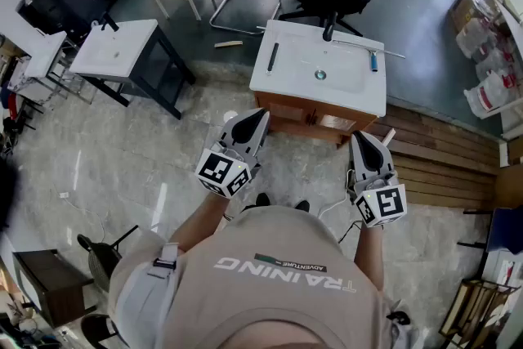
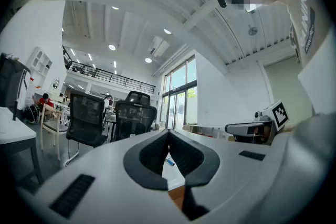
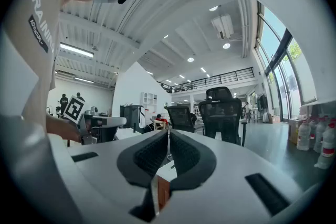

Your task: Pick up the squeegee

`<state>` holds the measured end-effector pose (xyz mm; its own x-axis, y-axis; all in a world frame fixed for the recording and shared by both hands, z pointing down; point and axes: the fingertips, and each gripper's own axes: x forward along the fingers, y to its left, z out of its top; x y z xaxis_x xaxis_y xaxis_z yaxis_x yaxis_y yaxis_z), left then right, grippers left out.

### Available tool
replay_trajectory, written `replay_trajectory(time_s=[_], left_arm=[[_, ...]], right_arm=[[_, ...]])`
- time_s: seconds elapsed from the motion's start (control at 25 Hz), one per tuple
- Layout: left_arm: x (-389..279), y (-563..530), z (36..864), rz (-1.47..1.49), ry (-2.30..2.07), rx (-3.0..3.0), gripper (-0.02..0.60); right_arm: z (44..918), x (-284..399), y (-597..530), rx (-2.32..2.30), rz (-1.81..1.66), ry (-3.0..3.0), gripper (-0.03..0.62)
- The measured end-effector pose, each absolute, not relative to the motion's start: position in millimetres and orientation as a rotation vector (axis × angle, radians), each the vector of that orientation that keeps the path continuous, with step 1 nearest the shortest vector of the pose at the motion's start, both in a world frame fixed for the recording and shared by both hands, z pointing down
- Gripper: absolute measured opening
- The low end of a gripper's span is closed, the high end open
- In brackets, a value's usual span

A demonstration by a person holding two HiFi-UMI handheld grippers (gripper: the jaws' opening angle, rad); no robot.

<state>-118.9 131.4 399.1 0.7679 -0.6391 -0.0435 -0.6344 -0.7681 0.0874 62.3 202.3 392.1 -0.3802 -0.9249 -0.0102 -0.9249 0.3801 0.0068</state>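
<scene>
Blue-handled squeegee lies near the table's far right corner, so w/ left gripper & right gripper both pressed together, empty, you'd best spread the right b4 closing on the handle.

The person's shirt carries the big white word "TRAINING" across the chest, upside down in the head view, with a small dark label above it reading "ADVENTURE". Parts of the same white word run down the shirt at the edge of the left gripper view and of the right gripper view, where "TRAIN" can be made out. The left cube on the left gripper and the right cube on the right gripper bear black-and-white square code markers.
</scene>
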Motion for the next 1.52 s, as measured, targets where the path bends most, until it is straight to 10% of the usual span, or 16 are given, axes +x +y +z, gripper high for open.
replay_trajectory(time_s=[1.52], left_arm=[[-151.3,105.7,406.6,-0.050,-0.866,2.948,0.009]], right_arm=[[388.4,26.0,188.1,-1.886,0.036,2.492,0.038]])
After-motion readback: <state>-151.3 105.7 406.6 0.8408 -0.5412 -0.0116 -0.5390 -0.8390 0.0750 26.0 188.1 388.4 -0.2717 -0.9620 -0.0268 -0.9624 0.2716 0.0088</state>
